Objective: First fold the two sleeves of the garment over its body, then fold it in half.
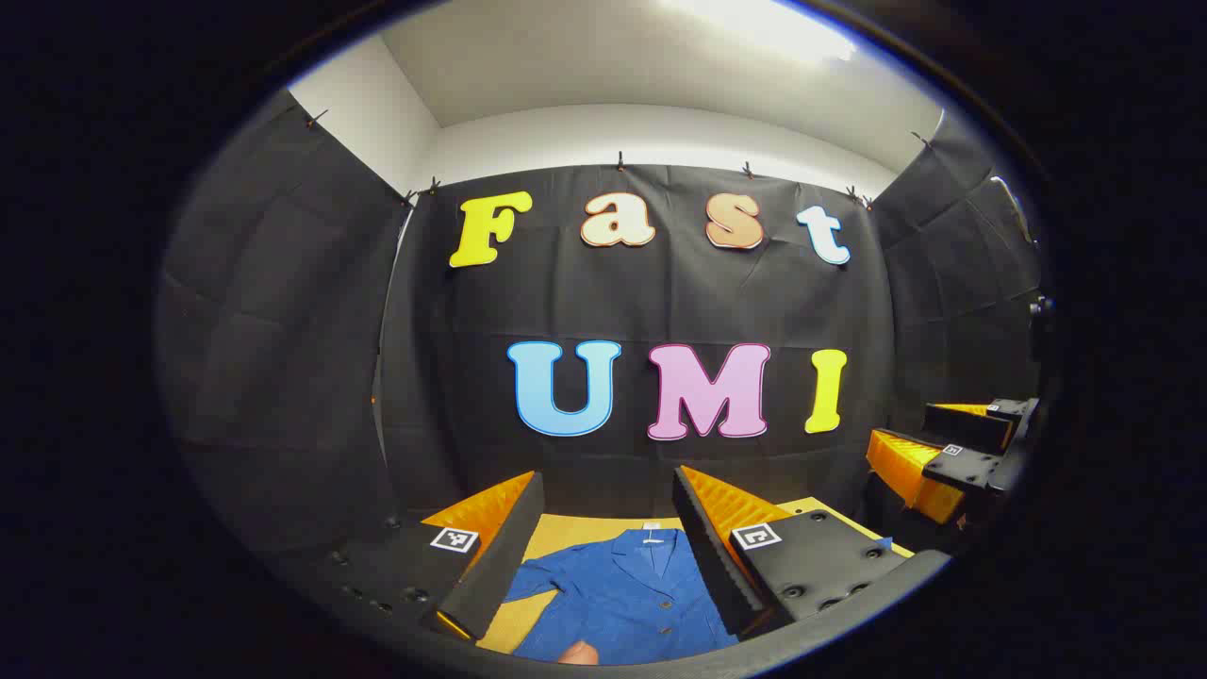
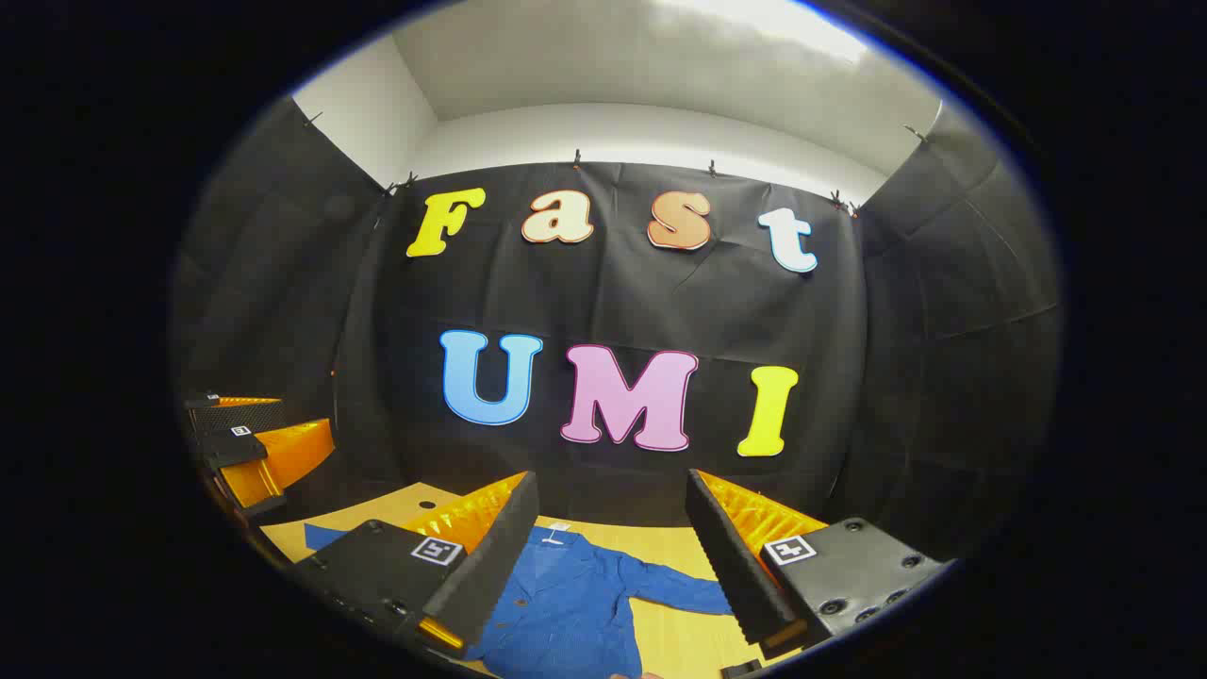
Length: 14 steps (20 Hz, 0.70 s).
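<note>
A blue buttoned garment [image 1: 622, 594] lies flat on the wooden table [image 1: 566, 538], collar and white label toward the back wall. Its sleeves are spread out to the sides, one sleeve [image 2: 679, 594] lying on the bare wood. My left gripper [image 1: 608, 490] hovers open above the garment's chest, nothing between its fingers. In the right gripper view, the right gripper [image 2: 611, 481] also stands open above the garment [image 2: 566, 604], empty. Each gripper also appears off to the side in the other's view: right gripper [image 1: 919, 434], left gripper [image 2: 306, 422].
Black cloth walls close the booth at the back and both sides. The table [image 2: 679, 641] runs up to the back wall. A sleeve end [image 2: 325, 538] reaches toward the table's left edge. A bit of a hand [image 1: 577, 653] shows at the bottom edge.
</note>
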Motion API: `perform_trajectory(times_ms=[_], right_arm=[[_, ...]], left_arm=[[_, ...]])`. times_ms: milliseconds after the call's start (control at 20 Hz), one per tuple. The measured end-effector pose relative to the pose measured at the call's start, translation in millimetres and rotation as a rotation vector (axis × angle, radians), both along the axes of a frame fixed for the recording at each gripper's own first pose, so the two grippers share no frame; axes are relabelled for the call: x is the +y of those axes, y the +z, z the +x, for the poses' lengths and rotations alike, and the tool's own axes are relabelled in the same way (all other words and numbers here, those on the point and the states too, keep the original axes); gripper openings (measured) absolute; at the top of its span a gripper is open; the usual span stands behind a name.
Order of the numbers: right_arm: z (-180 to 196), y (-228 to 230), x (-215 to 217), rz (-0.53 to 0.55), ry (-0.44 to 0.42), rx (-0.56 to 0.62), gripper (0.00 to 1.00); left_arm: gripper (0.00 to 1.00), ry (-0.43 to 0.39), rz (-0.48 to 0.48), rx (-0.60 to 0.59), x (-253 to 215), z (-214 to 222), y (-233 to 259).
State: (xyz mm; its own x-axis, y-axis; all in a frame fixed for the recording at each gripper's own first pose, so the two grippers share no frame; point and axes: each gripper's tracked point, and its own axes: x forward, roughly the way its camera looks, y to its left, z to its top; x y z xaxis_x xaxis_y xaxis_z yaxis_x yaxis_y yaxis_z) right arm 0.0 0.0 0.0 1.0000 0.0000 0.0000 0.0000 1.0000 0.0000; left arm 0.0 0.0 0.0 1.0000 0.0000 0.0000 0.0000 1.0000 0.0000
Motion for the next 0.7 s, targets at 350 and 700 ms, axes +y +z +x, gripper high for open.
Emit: perform_trajectory(times_ms=[350, 700], right_arm=[[6, -2, -7, -0.014, -0.026, 0.005, 1.00], [9, -10, -2, 0.004, -0.028, 0.030, 1.00]], left_arm=[[0.80, 0.000, 0.004, 0.013, 8, 4, -6], [0.80, 0.016, 0.010, 0.028, 18, 8, -13]])
